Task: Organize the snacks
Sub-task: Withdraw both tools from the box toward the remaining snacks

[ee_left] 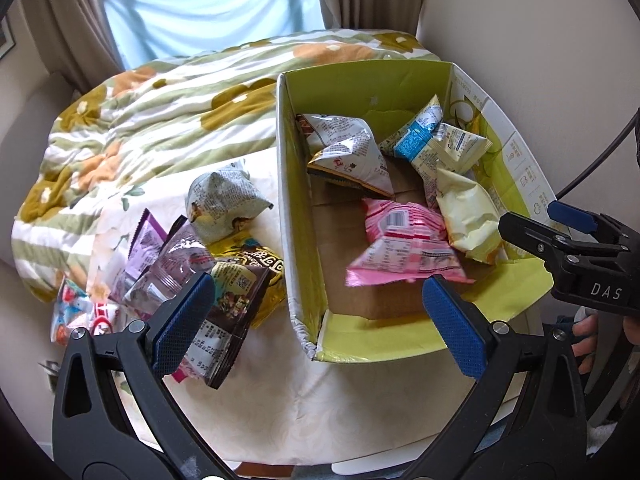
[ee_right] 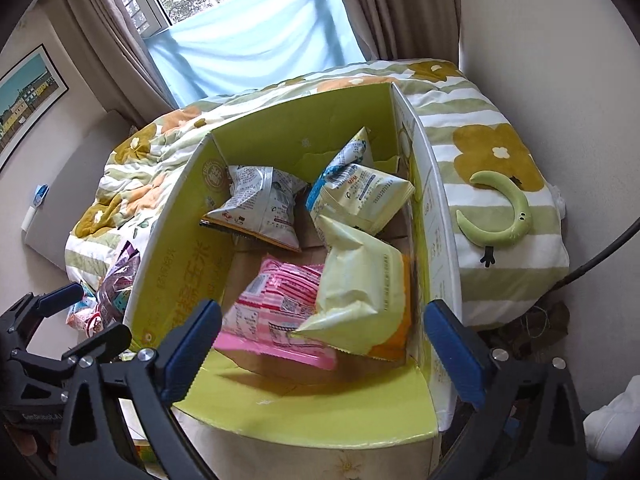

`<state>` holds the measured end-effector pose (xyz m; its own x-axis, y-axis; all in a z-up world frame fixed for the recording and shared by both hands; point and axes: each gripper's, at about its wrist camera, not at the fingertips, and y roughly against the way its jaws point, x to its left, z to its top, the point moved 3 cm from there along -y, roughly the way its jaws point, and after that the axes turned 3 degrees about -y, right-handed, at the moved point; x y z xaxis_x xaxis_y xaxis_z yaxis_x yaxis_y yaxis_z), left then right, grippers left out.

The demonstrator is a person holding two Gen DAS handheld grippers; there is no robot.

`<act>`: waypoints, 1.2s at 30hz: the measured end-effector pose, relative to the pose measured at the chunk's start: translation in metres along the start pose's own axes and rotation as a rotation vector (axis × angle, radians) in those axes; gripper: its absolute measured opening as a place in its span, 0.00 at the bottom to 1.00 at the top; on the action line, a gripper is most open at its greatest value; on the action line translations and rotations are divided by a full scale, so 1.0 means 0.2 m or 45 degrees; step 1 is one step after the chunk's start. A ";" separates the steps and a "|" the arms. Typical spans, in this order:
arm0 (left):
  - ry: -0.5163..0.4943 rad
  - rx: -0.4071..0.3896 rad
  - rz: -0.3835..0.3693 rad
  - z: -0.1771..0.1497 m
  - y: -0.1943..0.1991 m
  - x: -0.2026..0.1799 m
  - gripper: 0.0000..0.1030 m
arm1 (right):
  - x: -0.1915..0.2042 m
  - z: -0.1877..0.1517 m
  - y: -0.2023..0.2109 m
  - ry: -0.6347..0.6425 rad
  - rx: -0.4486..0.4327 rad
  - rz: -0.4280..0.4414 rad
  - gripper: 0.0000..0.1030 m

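A yellow-green cardboard box (ee_left: pixel 360 80) (ee_right: pixel 176 248) stands open on a white table. It holds several snack bags: a pink bag (ee_left: pixel 404 244) (ee_right: pixel 276 304), a pale yellow bag (ee_left: pixel 468 212) (ee_right: pixel 364 292), white printed bags (ee_left: pixel 352 152) (ee_right: pixel 260 200) and a blue-white bag (ee_left: pixel 420 136) (ee_right: pixel 352 184). Left of the box lie loose bags: a brown one (ee_left: pixel 228 320), a purple one (ee_left: pixel 172 268), a grey-white one (ee_left: pixel 220 200). My left gripper (ee_left: pixel 316 328) is open and empty over the box's near left corner. My right gripper (ee_right: pixel 324 352) (ee_left: pixel 576 232) is open and empty above the box's near edge.
A bed with a green floral quilt (ee_left: pixel 140 120) (ee_right: pixel 480 152) lies behind the table. A green crescent toy (ee_right: pixel 504 216) rests on the pillow. Curtains and a window (ee_right: pixel 240 40) are at the back. A wall stands to the right.
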<state>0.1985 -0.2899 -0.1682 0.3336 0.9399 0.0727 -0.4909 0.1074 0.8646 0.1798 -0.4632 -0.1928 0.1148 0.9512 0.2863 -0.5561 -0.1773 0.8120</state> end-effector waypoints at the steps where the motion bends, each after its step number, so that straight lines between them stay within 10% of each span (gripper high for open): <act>1: 0.005 -0.003 0.000 0.00 0.01 0.00 1.00 | 0.00 0.00 0.01 0.004 -0.003 -0.001 0.98; 17: 0.188 -0.174 0.137 -0.10 0.38 0.26 1.00 | 0.19 0.09 0.24 0.187 -0.150 0.107 0.98; 36: 0.287 -0.168 0.158 -0.54 0.53 1.24 1.00 | 1.02 -0.13 0.19 0.221 -0.238 0.160 0.98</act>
<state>0.1422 -0.0094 -0.1127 0.0845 0.9952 0.0484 -0.6223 0.0148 0.7827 0.1609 -0.2693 -0.1159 -0.0984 0.9566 0.2742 -0.7008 -0.2622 0.6634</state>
